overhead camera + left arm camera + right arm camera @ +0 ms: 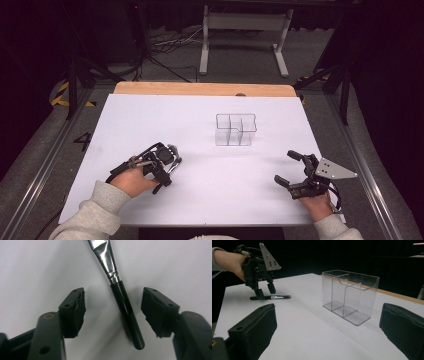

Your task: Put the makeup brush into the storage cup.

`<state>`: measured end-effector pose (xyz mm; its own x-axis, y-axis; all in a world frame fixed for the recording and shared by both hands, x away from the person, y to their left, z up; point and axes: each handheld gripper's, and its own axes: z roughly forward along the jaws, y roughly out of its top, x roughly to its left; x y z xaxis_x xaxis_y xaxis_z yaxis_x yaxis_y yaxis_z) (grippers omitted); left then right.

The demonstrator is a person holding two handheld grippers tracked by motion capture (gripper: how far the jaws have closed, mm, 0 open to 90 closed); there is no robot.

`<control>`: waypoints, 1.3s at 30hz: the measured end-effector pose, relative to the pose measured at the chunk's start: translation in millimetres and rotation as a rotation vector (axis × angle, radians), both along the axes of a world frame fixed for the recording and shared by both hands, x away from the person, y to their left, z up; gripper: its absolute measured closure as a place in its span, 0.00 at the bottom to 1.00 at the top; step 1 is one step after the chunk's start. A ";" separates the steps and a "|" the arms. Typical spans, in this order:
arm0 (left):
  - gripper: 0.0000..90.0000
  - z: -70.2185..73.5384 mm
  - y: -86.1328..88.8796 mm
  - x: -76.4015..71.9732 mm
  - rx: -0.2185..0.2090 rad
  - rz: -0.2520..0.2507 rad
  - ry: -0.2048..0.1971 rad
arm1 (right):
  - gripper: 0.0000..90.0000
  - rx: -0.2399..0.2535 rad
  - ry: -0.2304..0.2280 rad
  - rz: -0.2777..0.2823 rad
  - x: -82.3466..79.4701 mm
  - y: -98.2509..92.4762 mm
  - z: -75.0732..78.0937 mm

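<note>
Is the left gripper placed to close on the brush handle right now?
Probably yes. The left gripper straddles the brush lying on the table; the jaws stand either side of the black handle, nothing between.

My white table sheet (150,130) is brightly and evenly lit from above, while the floor and room beyond fall into near black. In my left gripper view the brush's metal ferrule (106,258) throws hard glare and the jaws cast soft grey shadows. My right gripper's near jaws look soft; the clear organizer (350,296) glints faintly.
</note>
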<state>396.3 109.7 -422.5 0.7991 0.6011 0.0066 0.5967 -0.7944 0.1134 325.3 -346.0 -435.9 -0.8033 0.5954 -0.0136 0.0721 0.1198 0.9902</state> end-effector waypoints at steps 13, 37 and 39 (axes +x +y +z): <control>0.63 -1.4 -1.6 -1.4 0.014 -0.009 0.017 | 0.02 -0.004 0.001 0.005 -0.1 0.8 -0.2; 0.87 0.0 -5.3 -2.3 0.039 -0.034 0.036 | 0.02 -0.015 0.000 0.002 0.2 1.8 -0.6; 0.88 0.5 -5.0 -2.1 0.041 -0.039 0.037 | 0.02 -0.019 -0.001 -0.002 0.2 1.6 -0.6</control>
